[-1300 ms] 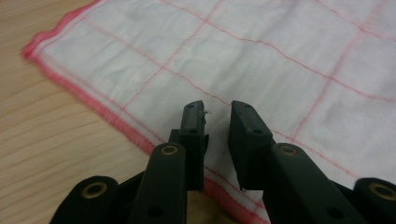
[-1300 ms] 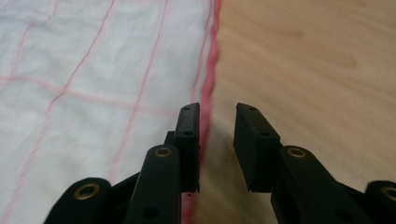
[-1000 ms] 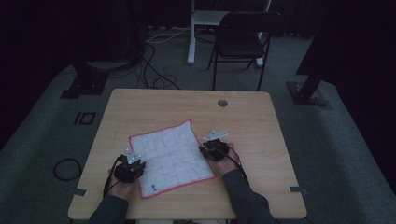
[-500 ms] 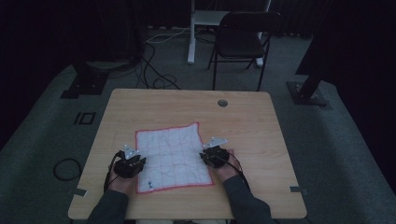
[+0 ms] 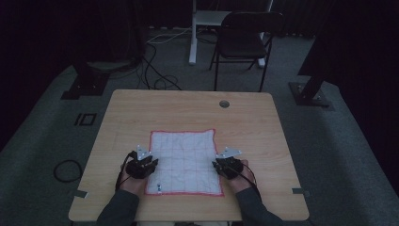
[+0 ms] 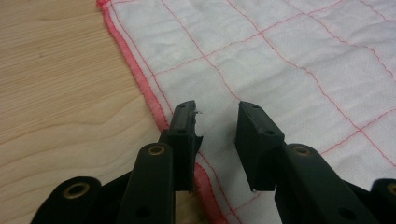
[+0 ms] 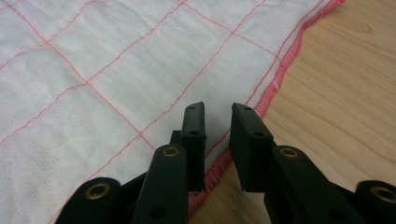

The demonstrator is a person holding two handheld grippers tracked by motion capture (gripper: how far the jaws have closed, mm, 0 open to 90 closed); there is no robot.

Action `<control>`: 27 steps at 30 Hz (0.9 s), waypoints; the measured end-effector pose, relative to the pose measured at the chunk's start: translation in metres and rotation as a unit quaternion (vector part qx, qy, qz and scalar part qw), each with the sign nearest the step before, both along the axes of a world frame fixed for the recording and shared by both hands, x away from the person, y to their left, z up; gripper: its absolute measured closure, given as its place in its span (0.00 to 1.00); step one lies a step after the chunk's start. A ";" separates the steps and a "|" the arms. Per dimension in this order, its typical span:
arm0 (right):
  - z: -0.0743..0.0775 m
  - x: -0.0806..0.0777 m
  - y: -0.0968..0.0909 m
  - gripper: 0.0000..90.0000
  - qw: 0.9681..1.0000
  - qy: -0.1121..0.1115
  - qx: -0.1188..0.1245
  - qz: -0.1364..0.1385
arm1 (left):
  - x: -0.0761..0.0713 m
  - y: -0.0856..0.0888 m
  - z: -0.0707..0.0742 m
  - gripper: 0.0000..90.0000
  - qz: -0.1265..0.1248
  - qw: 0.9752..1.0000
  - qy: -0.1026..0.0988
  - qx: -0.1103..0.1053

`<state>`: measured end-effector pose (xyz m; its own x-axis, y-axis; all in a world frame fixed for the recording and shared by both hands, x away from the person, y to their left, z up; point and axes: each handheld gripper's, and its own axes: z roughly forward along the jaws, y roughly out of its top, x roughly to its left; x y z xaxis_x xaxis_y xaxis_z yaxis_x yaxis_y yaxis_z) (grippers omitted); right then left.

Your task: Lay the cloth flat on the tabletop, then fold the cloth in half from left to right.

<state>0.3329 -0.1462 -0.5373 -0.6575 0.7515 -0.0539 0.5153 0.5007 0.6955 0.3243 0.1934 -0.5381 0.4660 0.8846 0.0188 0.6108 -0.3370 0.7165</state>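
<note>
At the near edge of the surface, one claw sits on each side of the cloth.
Left claw [image 6: 217, 114]: jaws parted and just been opening; cloth border lies under the gap, nothing pinched.
Right claw [image 7: 218, 114]: jaws a narrow gap apart after closing a little; they hover over the cloth's red hem, gripping nothing.
Cloth [image 5: 184, 160]: white with a red grid and red hem, spread flat and square on the near half of the surface, between both claws.
Hands: left hand [image 5: 133, 181] and right hand [image 5: 239, 179] enter from the bottom edge.
Surface [image 5: 188, 108]: pale wood, with a round hole [image 5: 224, 103] near the far edge.
Beyond: a dark folding chair [image 5: 244, 40] on the floor.
</note>
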 end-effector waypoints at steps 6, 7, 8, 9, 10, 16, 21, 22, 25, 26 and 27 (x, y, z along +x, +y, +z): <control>0.000 -0.003 -0.006 0.84 1.000 0.002 0.005 -0.004 | -0.001 -0.003 0.001 0.72 -0.002 1.000 0.001 -0.007; 0.000 -0.004 -0.006 0.84 1.000 0.003 0.006 -0.005 | -0.002 -0.003 0.002 0.72 -0.002 1.000 -0.001 -0.008; 0.000 -0.004 -0.006 0.83 1.000 0.003 0.006 -0.005 | -0.003 -0.003 0.004 0.71 -0.001 1.000 -0.003 -0.009; -0.001 -0.004 -0.007 0.83 1.000 0.004 0.008 -0.006 | -0.004 -0.002 0.007 0.71 0.000 1.000 -0.005 -0.012; -0.001 -0.004 -0.007 0.83 1.000 0.003 0.010 -0.006 | -0.004 -0.001 0.008 0.70 -0.001 1.000 -0.006 -0.013; -0.001 -0.006 -0.009 0.82 1.000 0.006 0.013 -0.008 | -0.008 0.007 0.016 0.68 0.020 0.999 -0.010 -0.027; -0.001 -0.007 -0.011 0.82 1.000 0.007 0.014 -0.008 | -0.005 0.010 0.011 0.66 0.039 0.999 0.003 -0.033; -0.001 -0.008 -0.011 0.82 1.000 0.008 0.015 -0.009 | -0.004 0.010 0.010 0.66 0.042 0.999 0.006 -0.034; -0.001 -0.009 -0.012 0.81 1.000 0.010 0.017 -0.010 | -0.001 0.008 0.006 0.64 0.048 0.998 0.011 -0.034; -0.001 -0.009 -0.012 0.81 1.000 0.010 0.017 -0.010 | 0.000 0.008 0.005 0.64 0.050 0.998 0.013 -0.034; -0.001 -0.010 -0.013 0.81 1.000 0.009 0.018 -0.009 | 0.001 0.008 0.004 0.63 0.052 0.998 0.014 -0.032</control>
